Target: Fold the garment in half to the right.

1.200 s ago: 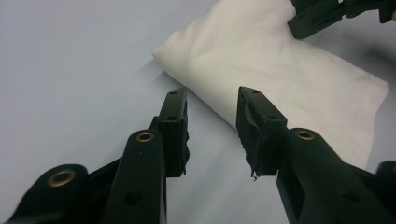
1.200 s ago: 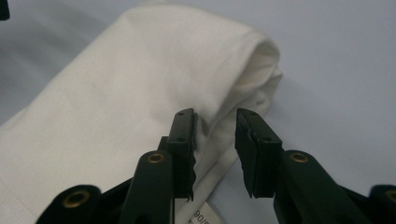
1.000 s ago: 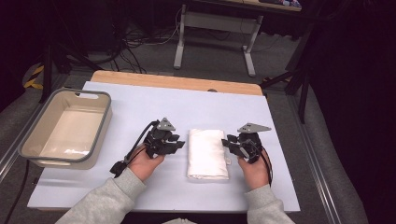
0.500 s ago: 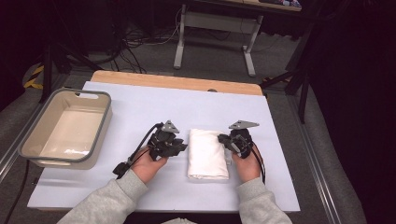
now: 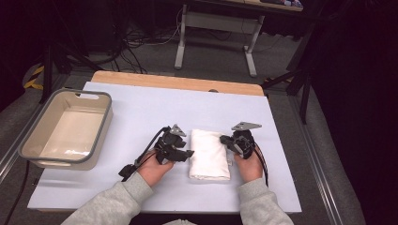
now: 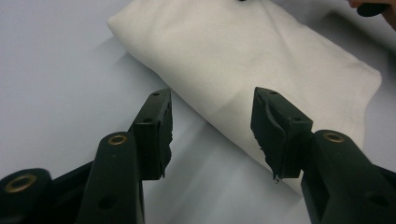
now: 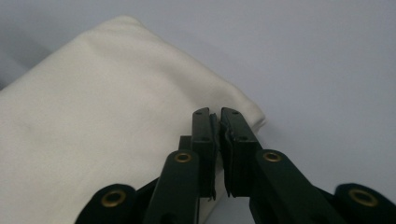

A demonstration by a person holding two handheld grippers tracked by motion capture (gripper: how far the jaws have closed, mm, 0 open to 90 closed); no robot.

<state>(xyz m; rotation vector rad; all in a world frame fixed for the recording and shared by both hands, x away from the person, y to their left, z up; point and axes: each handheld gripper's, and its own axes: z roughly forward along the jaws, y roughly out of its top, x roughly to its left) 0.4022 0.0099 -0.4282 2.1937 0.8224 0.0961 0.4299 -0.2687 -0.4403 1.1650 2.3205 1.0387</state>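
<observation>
Left gripper point(image 5: 187, 153): held in the person's left hand point(image 5: 152, 169), grey-sleeved forearm entering from the lower edge of the high view, jaws aimed across toward the right gripper; the jaws have just been opening and stand apart with a clear gap, nothing pressed between the pads. Right gripper point(image 5: 226, 140): held in the right hand point(image 5: 248, 165), grey plate on top, cable trailing back along the wrist, jaws aimed toward the left gripper and brought together, pads all but meeting with no thing seen between them.

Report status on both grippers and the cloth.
Left gripper open beside folded cloth, jaws just opening. Right gripper shut at cloth's edge. Nothing in the way.
</observation>
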